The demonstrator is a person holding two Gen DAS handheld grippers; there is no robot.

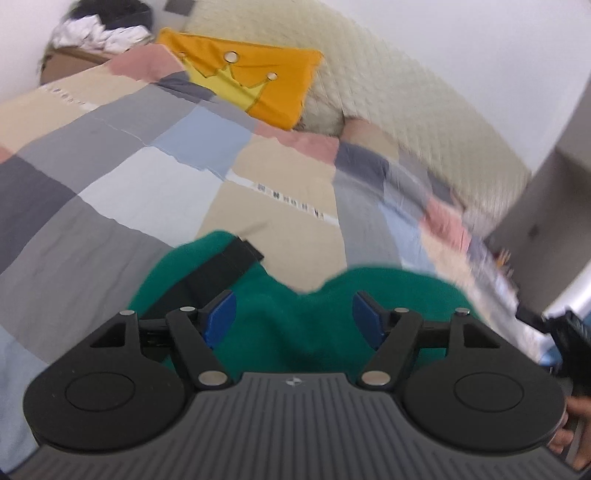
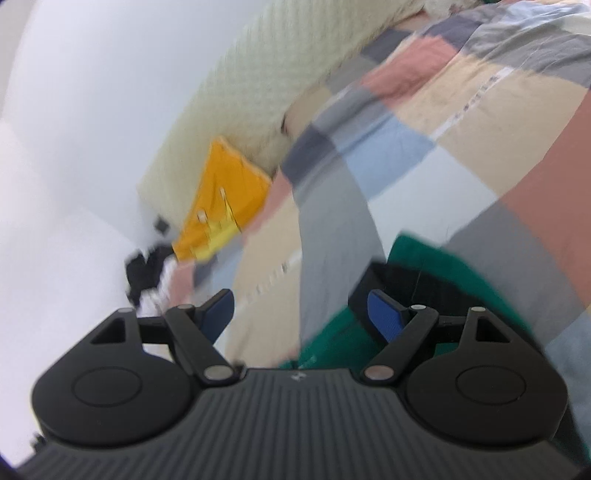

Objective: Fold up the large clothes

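Observation:
A green garment [image 1: 295, 321] with a black band [image 1: 221, 269] lies on the patchwork bedspread [image 1: 110, 177]. My left gripper [image 1: 293, 317] hovers over it, open, its blue pads [image 1: 221, 317] apart and touching no cloth. In the right wrist view the same green garment [image 2: 443, 273] lies at the lower right, its black band [image 2: 399, 284] behind the right pad. My right gripper [image 2: 304, 317] is open above the bedspread [image 2: 443, 147], nothing between its fingers. The other gripper's black body [image 1: 569, 339] shows at the right edge of the left wrist view, held by a hand [image 1: 576, 435].
An orange pillow with a yellow crown [image 1: 251, 77] leans on a cream quilted headboard [image 1: 388, 85]. A pile of black and white laundry [image 1: 107, 26] sits at the far corner. A grey cabinet [image 1: 554, 192] stands at the bed's right side. White walls surround the bed.

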